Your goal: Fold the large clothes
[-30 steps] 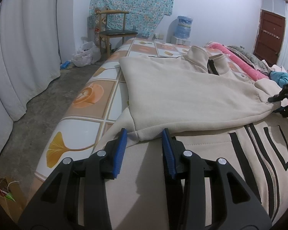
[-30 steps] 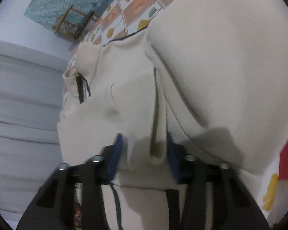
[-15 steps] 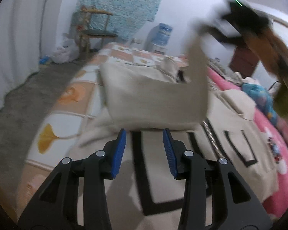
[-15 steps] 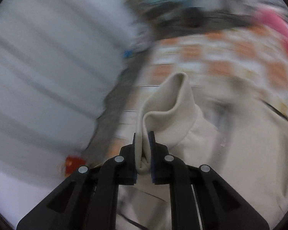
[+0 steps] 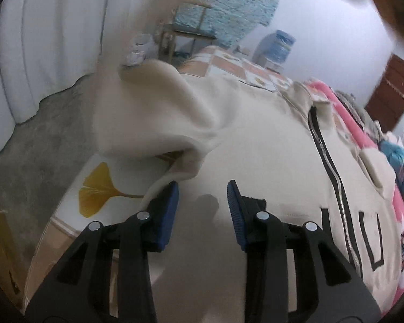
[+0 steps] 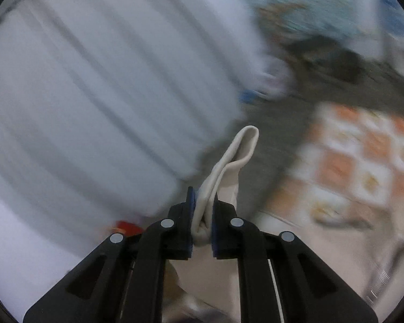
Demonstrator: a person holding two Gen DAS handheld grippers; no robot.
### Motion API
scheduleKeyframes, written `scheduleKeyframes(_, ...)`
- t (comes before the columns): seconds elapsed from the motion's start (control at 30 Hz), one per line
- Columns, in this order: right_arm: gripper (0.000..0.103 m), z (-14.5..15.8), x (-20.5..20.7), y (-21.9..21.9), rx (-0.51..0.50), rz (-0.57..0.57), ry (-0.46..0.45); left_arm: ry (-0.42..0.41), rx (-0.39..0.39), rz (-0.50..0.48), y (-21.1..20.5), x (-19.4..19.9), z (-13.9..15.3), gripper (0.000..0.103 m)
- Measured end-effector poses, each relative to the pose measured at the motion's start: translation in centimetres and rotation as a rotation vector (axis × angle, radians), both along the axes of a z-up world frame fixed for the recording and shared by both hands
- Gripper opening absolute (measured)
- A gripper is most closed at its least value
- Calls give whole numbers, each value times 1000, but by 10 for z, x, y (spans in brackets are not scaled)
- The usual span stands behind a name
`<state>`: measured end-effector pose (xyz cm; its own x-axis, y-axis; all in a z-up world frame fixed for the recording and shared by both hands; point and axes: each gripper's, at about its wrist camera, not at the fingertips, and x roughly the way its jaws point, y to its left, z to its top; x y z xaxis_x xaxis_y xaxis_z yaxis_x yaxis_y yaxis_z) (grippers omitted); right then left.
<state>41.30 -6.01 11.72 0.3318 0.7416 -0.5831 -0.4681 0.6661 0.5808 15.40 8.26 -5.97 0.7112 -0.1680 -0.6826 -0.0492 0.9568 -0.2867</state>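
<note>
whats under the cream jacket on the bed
A patterned bedsheet with a yellow leaf print shows beside the cream jacket, and a pink blanket at its far edge. Whatever lies beneath its middle is covered.

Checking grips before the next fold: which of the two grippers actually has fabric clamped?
The right gripper: shut on a beige jacket cuff. The left gripper is open over the jacket body.

jacket: cream, black stripes | bedsheet: orange-white checks | curtain: white

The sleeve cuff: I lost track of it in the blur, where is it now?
In the right wrist view the sleeve cuff is pinched in the right gripper, low centre, sticking up in front of the white curtain.
</note>
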Motion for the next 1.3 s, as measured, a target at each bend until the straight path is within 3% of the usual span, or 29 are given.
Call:
scheduleKeyframes(0.1, 10, -41, -6, -83, -22, -120, 77, -1, 31, 18, -3, 2, 0, 36)
scheduleKeyframes(0.27, 10, -64, -62, -194, -30, -255, 65, 2, 71, 35, -7, 4, -1, 36)
scheduleKeyframes(0.37, 10, -87, -81, -238, -58, -317, 109, 8, 100, 46, -11, 7, -1, 35)
scheduleKeyframes(0.5, 10, -135, -103, -284, -108, -396, 237, 17, 146, 59, -16, 8, 1, 32)
scheduleKeyframes(0.57, 10, -139, -112, -300, -99, -404, 219, 23, 158, 63, -14, 7, 2, 31)
scheduleKeyframes(0.67, 10, -139, -123, -311, -155, -420, 174, 26, 171, 67, -13, 6, 2, 31)
scheduleKeyframes(0.77, 10, -159, -122, -312, -218, -426, 260, 25, 187, 71, -14, 4, 2, 30)
scheduleKeyframes(0.83, 10, -160, -120, -309, -237, -427, 260, 23, 200, 72, -15, 3, 1, 31)
scheduleKeyframes(1.03, 10, -116, -115, -302, -205, -408, 103, 24, 213, 71, -17, 3, 1, 30)
scheduleKeyframes(1.1, 10, -110, -113, -302, -227, -406, 88, 20, 213, 70, -17, 2, 1, 30)
scheduleKeyframes(1.3, 10, -164, -115, -311, -354, -422, 232, 4, 205, 51, -16, -3, -1, 30)
